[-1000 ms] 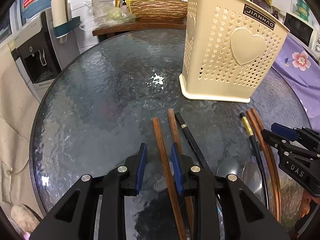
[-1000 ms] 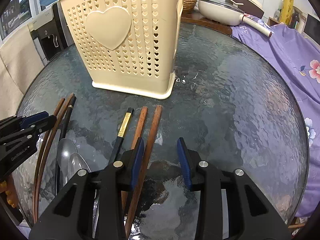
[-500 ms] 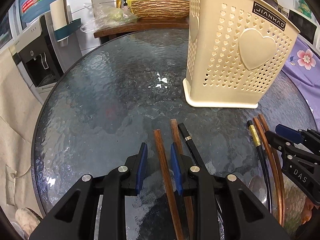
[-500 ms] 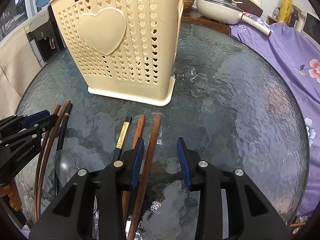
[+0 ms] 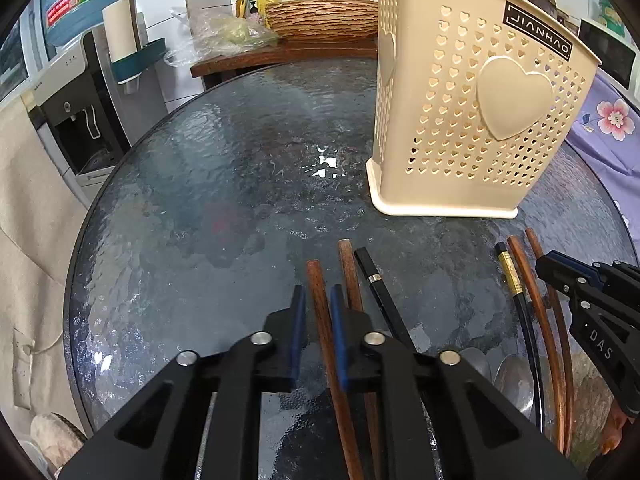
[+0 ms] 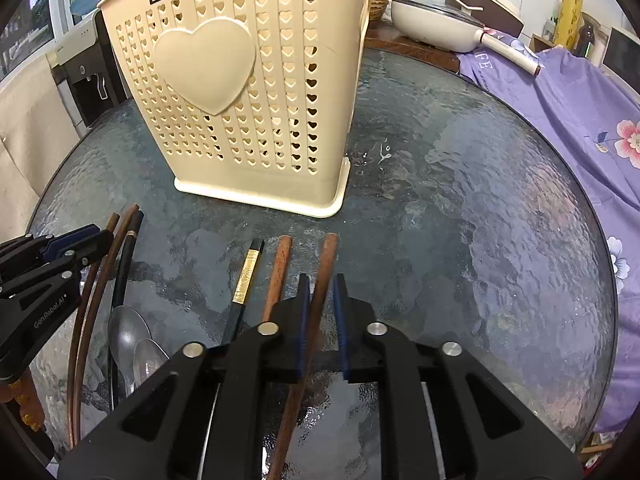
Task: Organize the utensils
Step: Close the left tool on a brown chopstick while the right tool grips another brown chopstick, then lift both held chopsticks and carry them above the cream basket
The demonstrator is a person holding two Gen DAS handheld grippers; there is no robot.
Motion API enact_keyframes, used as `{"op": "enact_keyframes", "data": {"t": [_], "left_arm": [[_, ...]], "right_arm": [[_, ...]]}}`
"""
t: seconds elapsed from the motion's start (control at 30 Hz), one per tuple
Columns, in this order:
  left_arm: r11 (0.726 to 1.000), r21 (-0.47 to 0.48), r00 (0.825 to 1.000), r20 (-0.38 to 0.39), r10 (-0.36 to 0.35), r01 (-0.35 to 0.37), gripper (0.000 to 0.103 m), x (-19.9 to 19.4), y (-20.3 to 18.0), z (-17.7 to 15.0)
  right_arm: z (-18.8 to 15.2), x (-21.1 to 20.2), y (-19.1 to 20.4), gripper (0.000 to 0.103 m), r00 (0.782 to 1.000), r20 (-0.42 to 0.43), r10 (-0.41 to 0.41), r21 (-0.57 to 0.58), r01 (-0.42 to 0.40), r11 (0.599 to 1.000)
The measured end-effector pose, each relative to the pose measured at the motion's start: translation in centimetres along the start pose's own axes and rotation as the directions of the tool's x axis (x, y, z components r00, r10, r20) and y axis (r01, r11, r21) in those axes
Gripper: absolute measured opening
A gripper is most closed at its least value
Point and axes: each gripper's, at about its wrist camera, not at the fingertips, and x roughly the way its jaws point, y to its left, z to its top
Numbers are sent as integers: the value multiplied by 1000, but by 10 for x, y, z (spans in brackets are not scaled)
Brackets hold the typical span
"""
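A cream perforated utensil holder (image 5: 472, 120) with a heart stands upright on the round glass table (image 5: 220, 184); it also shows in the right wrist view (image 6: 248, 104). Brown and black chopsticks lie in front of it with two metal spoons (image 6: 132, 340). My left gripper (image 5: 318, 300) straddles a brown wooden chopstick (image 5: 322, 320), jaws narrowly open around it. My right gripper (image 6: 322, 284) straddles another brown chopstick (image 6: 320, 292), jaws narrowly open, left pad close against it. Beside it lie a second brown chopstick (image 6: 278, 272) and a black gold-banded chopstick (image 6: 246, 280).
A black chopstick (image 5: 380, 292) lies right of the left gripper. A water dispenser (image 5: 80, 100) stands left of the table. A wooden counter with a woven basket (image 5: 320, 20) is behind. A purple floral cloth (image 6: 560, 120) and a white pan (image 6: 440, 20) are on the right.
Both grippers have moved forward along the chopsticks toward the holder, and both jaws have narrowed around a brown chopstick each. The chopsticks still lie on the glass.
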Motion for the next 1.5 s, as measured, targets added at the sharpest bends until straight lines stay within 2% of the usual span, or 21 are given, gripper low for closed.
{"op": "enact_keyframes", "data": {"t": [0.27, 0.5, 0.6, 0.87, 1.17, 1.5], "left_arm": [[1000, -17, 1000, 1, 1, -1, 8, -1, -1, 0], [999, -47, 1000, 8, -23, 23, 7, -2, 4, 5], [998, -57, 999, 28, -37, 38, 7, -9, 5, 8], [995, -62, 991, 113, -71, 78, 7, -41, 7, 19], [989, -47, 968, 220, -123, 137, 7, -88, 6, 29], [984, -12, 935, 314, -167, 180, 7, -135, 7, 31]], "right_arm": [[-1, 0, -3, 8, 1000, 2, 17, 16, -17, 1000], [1, -4, -15, 7, 996, 18, 83, 68, -84, 994], [4, -11, -21, 7, 989, 43, 144, 88, -147, 985], [12, -35, -26, 7, 965, 110, 240, 97, -251, 963], [19, -89, -25, 7, 924, 218, 314, 41, -330, 943], [21, -142, -25, 7, 887, 299, 351, -36, -357, 933]]}}
